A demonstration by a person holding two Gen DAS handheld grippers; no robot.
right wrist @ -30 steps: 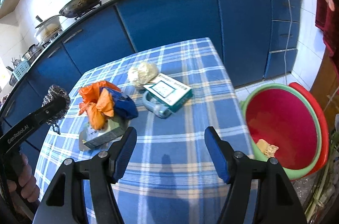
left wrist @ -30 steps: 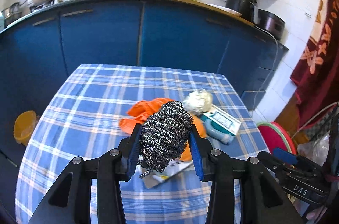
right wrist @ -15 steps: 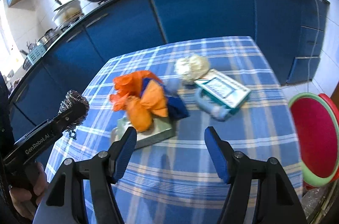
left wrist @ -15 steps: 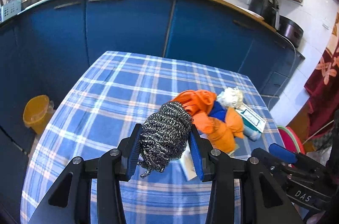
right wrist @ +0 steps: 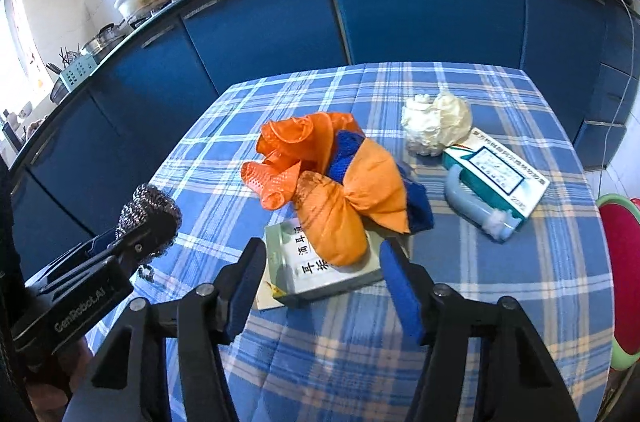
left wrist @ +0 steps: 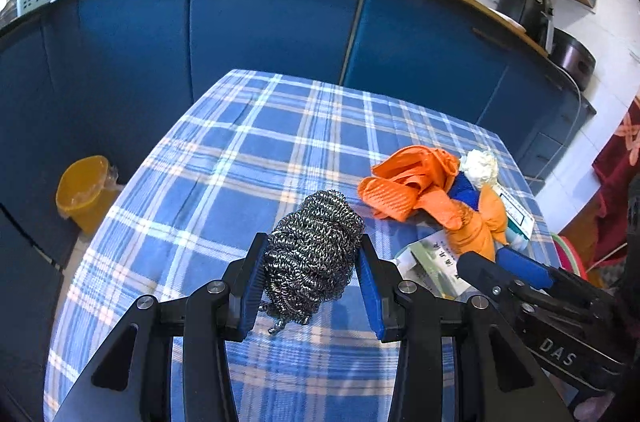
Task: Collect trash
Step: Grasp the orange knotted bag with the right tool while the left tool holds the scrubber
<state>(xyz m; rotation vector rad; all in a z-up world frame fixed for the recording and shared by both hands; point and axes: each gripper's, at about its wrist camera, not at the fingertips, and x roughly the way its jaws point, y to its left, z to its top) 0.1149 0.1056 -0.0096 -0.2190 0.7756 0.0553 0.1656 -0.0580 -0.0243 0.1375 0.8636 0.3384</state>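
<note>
My left gripper (left wrist: 312,240) is shut on a ball of steel wool (left wrist: 314,254), held above the blue checked tablecloth (left wrist: 248,158). The same steel wool (right wrist: 150,210) shows at the left of the right wrist view. My right gripper (right wrist: 320,248) hangs low over a pale green box (right wrist: 304,274) whose near end lies between its jaws. The jaws are closing and the pads stand just off the box sides. An orange mesh bundle (right wrist: 340,190) with a blue piece (right wrist: 418,210) lies on the box.
A crumpled white wad (right wrist: 436,126), a teal and white carton (right wrist: 496,174) and a light blue plastic piece (right wrist: 464,198) lie to the right. A red and green basin (right wrist: 622,262) sits off the table's right edge, a yellow bucket (left wrist: 82,190) on the floor at left. Blue cabinets stand behind.
The right gripper has moved left from bare cloth to the box under the orange bundle, and its jaws have narrowed. The left gripper carried the steel wool leftward, off the pile.
</note>
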